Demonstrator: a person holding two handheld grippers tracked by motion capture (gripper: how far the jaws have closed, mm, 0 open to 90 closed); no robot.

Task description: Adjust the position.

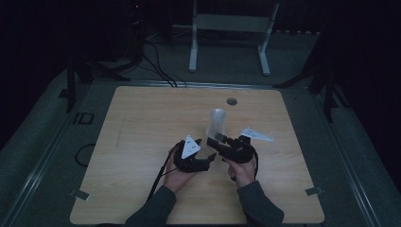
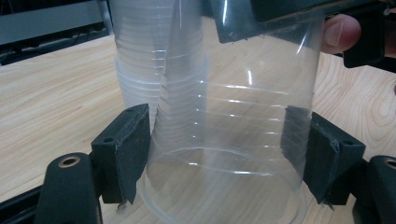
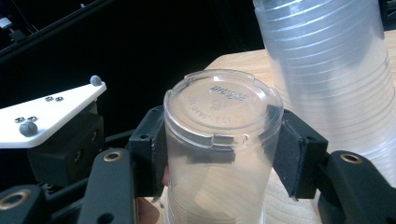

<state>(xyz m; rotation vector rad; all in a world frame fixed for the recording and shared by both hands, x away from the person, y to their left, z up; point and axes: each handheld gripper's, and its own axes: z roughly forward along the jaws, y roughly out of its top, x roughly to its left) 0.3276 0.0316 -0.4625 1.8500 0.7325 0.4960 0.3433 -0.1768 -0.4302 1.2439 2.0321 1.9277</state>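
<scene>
A single clear plastic cup (image 2: 229, 116) stands upside down, its flat base (image 3: 223, 100) on top. My left gripper (image 2: 224, 149) is shut on its lower, wider part, with both pads (image 2: 126, 149) pressed to its sides. My right gripper (image 3: 222, 149) is shut on the same cup just below the base. In the high view the left gripper (image 1: 204, 156) and the right gripper (image 1: 222, 144) meet near the table's middle. Just behind them rises a stack of clear cups (image 1: 216, 122), which stands beside the held cup in the left gripper view (image 2: 140, 51) and the right gripper view (image 3: 331, 65).
The wooden table (image 1: 142, 123) has a round cable hole (image 1: 231, 101) behind the stack. A white metal frame (image 1: 231, 28) and cables (image 1: 156, 66) are on the dark floor beyond the table's far edge. A person's sleeves come in at the front edge.
</scene>
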